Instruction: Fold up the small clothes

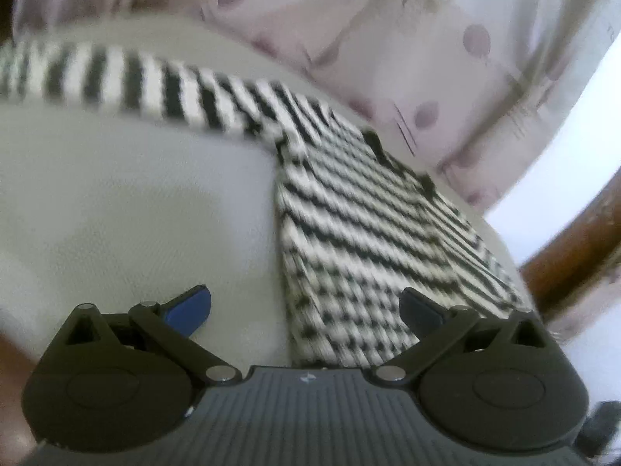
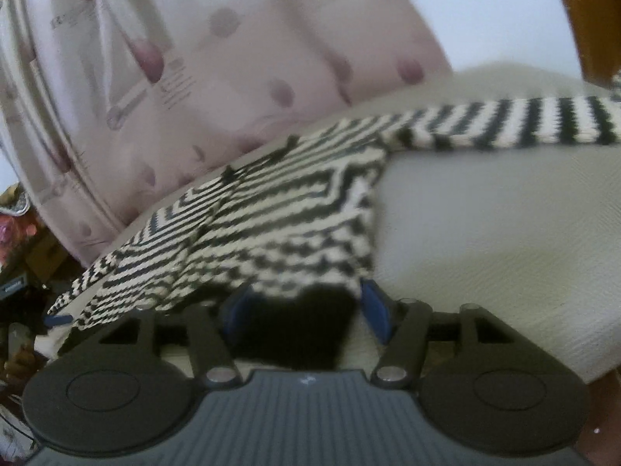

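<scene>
A black-and-white striped knit garment (image 1: 368,213) lies flat on a cream cushion (image 1: 136,213), with one sleeve (image 1: 116,77) stretched out to the left. My left gripper (image 1: 304,308) hovers open at the garment's near left edge; its blue finger (image 1: 190,306) is over bare cushion and nothing is between the jaws. In the right wrist view the same garment (image 2: 271,213) spreads ahead, its sleeve (image 2: 524,124) running right. My right gripper (image 2: 306,306) is at the near hem with its pads (image 2: 372,306) apart. Loose hem and a dark patch (image 2: 295,326) sit between them, unpinched.
A pink patterned pillow (image 1: 388,39) (image 2: 233,58) stands right behind the garment. Brown wooden furniture (image 1: 574,240) (image 2: 590,19) borders the cushion (image 2: 485,233). Cluttered items (image 2: 19,252) lie beyond the cushion's left edge. Both views are motion-blurred.
</scene>
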The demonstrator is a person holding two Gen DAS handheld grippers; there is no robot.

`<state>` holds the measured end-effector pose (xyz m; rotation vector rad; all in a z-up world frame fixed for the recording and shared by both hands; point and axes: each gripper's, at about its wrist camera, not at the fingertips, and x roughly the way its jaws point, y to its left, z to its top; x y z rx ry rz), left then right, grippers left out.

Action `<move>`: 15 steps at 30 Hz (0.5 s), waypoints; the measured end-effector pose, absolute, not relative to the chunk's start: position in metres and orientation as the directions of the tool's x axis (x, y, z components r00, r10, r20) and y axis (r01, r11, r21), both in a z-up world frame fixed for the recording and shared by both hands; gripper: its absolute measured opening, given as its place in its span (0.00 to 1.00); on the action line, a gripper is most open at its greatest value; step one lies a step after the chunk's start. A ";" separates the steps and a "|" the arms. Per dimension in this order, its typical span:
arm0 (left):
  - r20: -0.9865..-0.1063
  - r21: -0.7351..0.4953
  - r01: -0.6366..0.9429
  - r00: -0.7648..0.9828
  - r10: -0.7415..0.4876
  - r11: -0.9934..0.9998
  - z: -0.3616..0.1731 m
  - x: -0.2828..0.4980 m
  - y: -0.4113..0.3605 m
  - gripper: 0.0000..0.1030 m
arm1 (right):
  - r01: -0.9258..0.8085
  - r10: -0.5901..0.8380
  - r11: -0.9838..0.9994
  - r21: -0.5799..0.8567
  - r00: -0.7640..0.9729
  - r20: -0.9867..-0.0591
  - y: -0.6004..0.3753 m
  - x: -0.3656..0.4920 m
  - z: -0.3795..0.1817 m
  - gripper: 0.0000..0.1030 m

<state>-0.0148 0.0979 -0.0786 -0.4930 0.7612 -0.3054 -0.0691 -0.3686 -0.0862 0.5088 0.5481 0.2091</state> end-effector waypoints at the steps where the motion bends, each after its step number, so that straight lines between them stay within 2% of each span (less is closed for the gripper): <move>1: -0.568 -0.517 0.103 0.701 -0.431 0.850 -0.080 -0.020 0.091 0.97 | -0.054 0.316 0.862 0.504 0.835 -0.451 -0.363 -0.068 -0.086 0.27; 3: -0.563 -0.493 0.151 0.695 -0.447 0.857 -0.083 -0.027 0.079 0.95 | -0.024 0.296 0.861 0.508 0.835 -0.464 -0.364 -0.065 -0.091 0.20; 4: -0.558 -0.483 0.176 0.693 -0.457 0.858 -0.085 -0.030 0.073 0.86 | -0.012 0.304 0.843 0.537 0.835 -0.458 -0.367 -0.067 -0.092 0.13; 5: -0.552 -0.475 0.198 0.692 -0.466 0.857 -0.087 -0.034 0.068 0.77 | -0.006 0.312 0.831 0.557 0.833 -0.456 -0.371 -0.069 -0.092 0.13; 6: -0.557 -0.448 0.216 0.692 -0.459 0.868 -0.088 -0.037 0.061 0.46 | -0.004 0.318 0.821 0.571 0.834 -0.451 -0.372 -0.070 -0.091 0.12; 7: -0.579 -0.409 0.221 0.687 -0.438 0.886 -0.090 -0.038 0.056 0.08 | 0.000 0.323 0.812 0.584 0.833 -0.449 -0.374 -0.073 -0.091 0.11; 10: -0.579 -0.467 0.181 0.678 -0.453 0.866 -0.093 -0.035 0.067 0.10 | 0.018 0.339 0.764 0.645 0.840 -0.423 -0.382 -0.079 -0.092 0.10; 15: -0.527 -0.466 0.175 0.732 -0.431 0.867 -0.059 -0.044 0.089 0.10 | 0.038 0.372 0.640 0.767 0.858 -0.353 -0.401 -0.105 -0.081 0.08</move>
